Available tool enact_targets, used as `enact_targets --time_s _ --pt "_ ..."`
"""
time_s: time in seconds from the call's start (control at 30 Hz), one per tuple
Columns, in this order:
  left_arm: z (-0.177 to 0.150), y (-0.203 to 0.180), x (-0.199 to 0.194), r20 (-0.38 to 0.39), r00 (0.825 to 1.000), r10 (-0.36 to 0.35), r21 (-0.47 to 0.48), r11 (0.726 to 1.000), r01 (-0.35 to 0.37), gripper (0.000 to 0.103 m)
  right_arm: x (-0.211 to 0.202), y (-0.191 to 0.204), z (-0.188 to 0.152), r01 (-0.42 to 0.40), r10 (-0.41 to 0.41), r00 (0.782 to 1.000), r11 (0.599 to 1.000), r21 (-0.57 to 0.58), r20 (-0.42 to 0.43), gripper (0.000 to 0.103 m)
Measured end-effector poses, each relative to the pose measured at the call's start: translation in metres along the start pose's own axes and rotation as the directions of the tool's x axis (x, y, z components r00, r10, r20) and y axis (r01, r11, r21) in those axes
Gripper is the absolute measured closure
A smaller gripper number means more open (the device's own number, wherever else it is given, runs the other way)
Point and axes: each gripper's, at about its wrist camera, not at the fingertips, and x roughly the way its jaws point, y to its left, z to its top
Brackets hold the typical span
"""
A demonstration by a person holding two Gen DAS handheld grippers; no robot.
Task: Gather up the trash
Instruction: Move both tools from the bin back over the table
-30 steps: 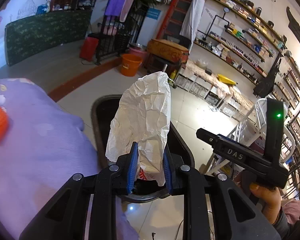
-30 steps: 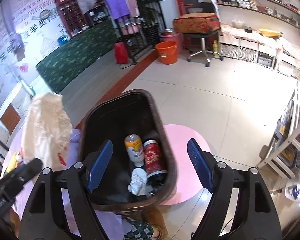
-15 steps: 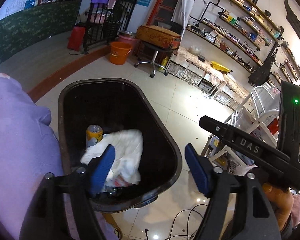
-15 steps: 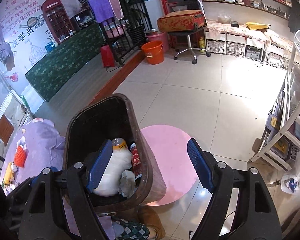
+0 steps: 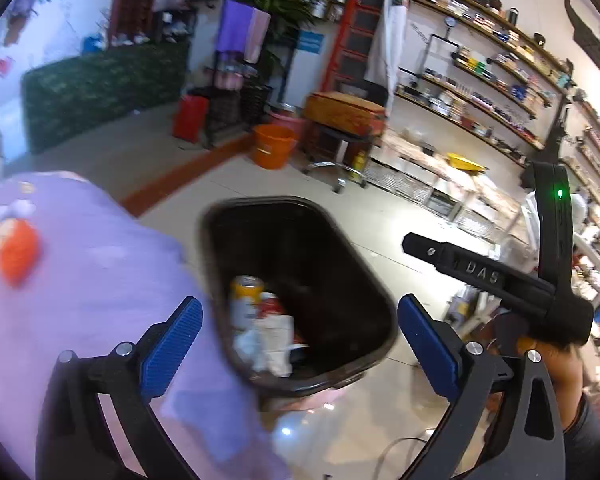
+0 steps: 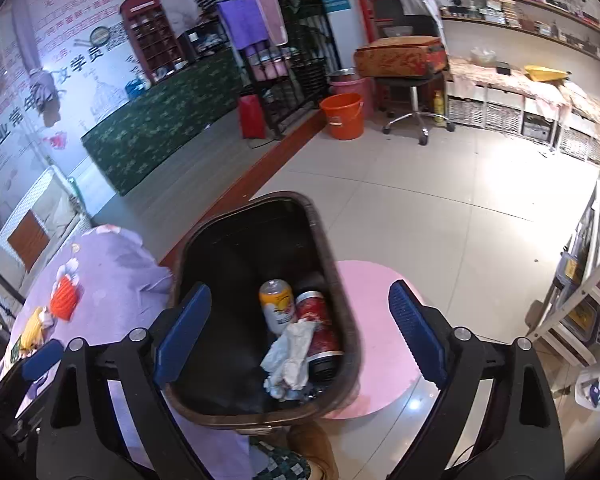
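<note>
Finishing a drop: left gripper (image 5: 300, 344) just opened, empty; right gripper (image 6: 300, 336) likewise. Crumpled paper (image 6: 290, 356) lies in bin (image 6: 260, 208). Next: fetch table (image 6: 112, 300) litter at 9 o'clock.

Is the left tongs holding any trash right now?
No, the left tongs stand wide open and empty above the bin, where crumpled paper lies beside the cans.
</note>
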Motion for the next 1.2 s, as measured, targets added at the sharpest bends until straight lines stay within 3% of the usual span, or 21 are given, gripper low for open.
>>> enact_targets --time_s 0.3,0.53,0.9,1.2 --pt "-0.021 0.056 -0.051 0.020 0.982 0.190 -0.099 0.977 -0.188 0.006 0.011 0.062 -0.014 -0.113 0.108 0.993 0.988 -0.101 -0.055 0.013" --pt "-0.041 0.093 -0.093 0.024 0.944 0.328 -0.151 0.935 -0.321 0.006 0.016 0.125 -0.030 -0.247 0.224 0.966 0.947 -0.207 -0.128 0.013" --pt "-0.094 0.157 -0.152 -0.037 0.878 0.476 -0.292 0.835 -0.466 0.006 0.015 0.230 -0.071 -0.459 0.372 0.884 0.807 -0.372 -0.284 0.013" --pt "-0.124 0.189 -0.184 -0.093 0.835 0.543 -0.389 0.752 -0.532 0.006 0.009 0.309 -0.106 -0.567 0.414 0.822 0.665 -0.486 -0.392 0.013"
